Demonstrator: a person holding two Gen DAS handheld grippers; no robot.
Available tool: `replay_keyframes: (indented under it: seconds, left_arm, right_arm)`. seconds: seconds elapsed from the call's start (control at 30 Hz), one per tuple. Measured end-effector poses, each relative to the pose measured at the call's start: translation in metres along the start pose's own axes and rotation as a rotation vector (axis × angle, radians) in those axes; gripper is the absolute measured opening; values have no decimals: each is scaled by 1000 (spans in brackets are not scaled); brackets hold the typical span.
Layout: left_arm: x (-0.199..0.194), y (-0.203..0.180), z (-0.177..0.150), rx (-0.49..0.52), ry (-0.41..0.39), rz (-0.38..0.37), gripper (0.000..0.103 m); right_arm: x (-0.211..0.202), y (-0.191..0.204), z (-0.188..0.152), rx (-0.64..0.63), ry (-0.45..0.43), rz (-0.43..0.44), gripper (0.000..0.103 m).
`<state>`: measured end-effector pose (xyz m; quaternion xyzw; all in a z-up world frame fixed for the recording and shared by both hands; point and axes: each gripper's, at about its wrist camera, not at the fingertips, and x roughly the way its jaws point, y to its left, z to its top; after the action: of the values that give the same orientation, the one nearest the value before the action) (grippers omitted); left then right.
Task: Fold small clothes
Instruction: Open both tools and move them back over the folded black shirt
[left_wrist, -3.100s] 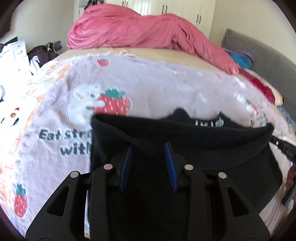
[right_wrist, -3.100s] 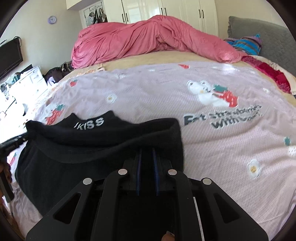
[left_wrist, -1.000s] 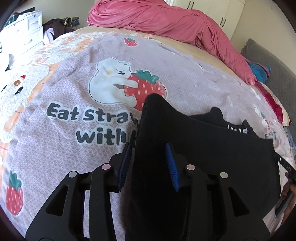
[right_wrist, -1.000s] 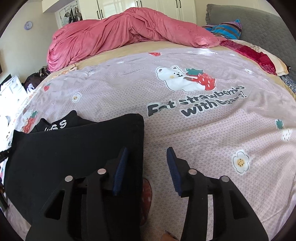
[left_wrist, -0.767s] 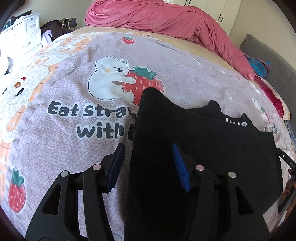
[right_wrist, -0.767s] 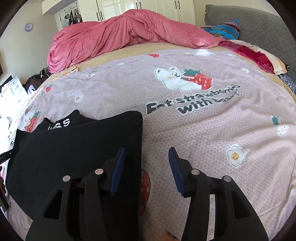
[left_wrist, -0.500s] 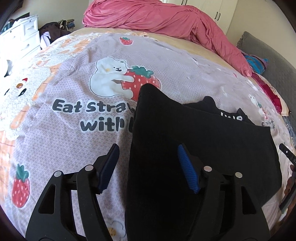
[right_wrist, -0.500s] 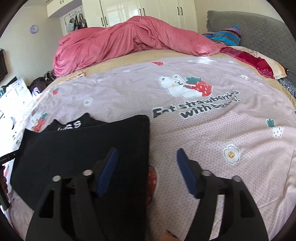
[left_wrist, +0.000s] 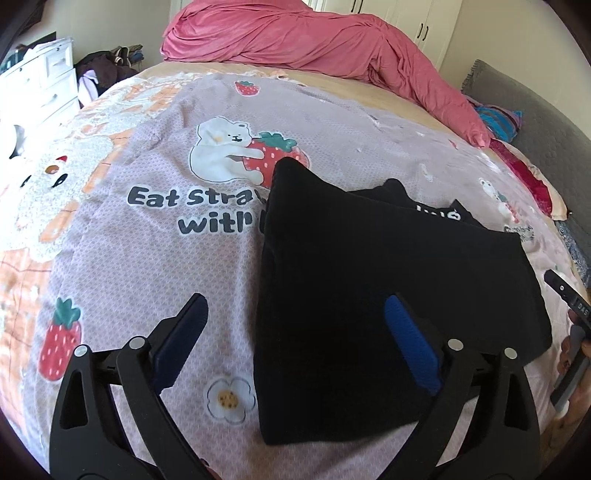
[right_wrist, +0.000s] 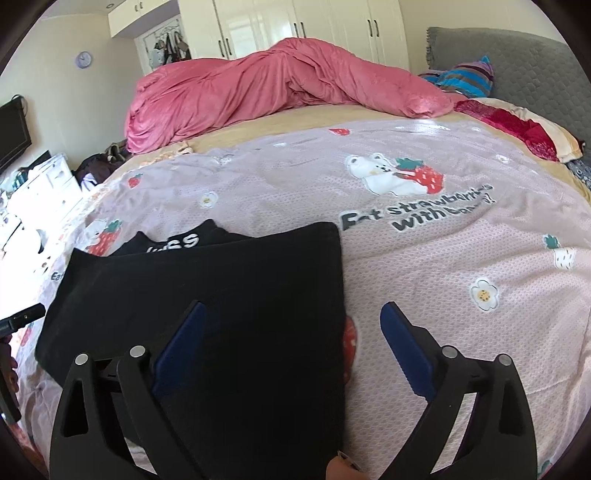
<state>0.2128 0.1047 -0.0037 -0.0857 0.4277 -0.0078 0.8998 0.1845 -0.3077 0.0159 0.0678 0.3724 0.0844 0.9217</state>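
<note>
Black knit garment (left_wrist: 369, 280) folded flat, rectangular, on waffle-textured printed bedspread (left_wrist: 155, 258).

I see a black garment (left_wrist: 388, 280) with white lettering on a lilac bedspread (left_wrist: 155, 258) printed with strawberries, bears and daisies, pink duvet (right_wrist: 280, 85) behind.

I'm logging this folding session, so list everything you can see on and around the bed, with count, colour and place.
black garment: one, black with white lettering, folded flat on the printed bedspread
printed bedspread: one, lilac with bears, strawberries and flowers, covering the bed
duvet: one, pink, bunched at the far side
striped cloth: one, blue and purple, by the grey headboard
wardrobe: white, far wall
drawers: white, beside the bed
left gripper: black, blue pads, open above the garment's edge, jaws just opened
right gripper: same, open, jaws just opened
</note>
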Motion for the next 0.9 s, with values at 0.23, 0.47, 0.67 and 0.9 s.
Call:
replay_keyframes:
  seconds: [0.23, 0.47, 0.67, 0.9]
  left_arm:
    - [-15, -2, -10, 21, -3, -10, 94]
    - [-27, -1, -19, 24, -8, -25, 94]
    - [-35, 2, -24, 18, -16, -33, 94]
    - [-45, 7, -29, 17, -29, -24, 94]
  right_arm:
    - [-10, 26, -1, -91, -40, 23, 98]
    - [-19, 48, -3, -142, -61, 56, 98]
    - [-27, 73, -7, -198, -70, 98, 98]
    - [-36, 105, -18, -290, -77, 136, 98]
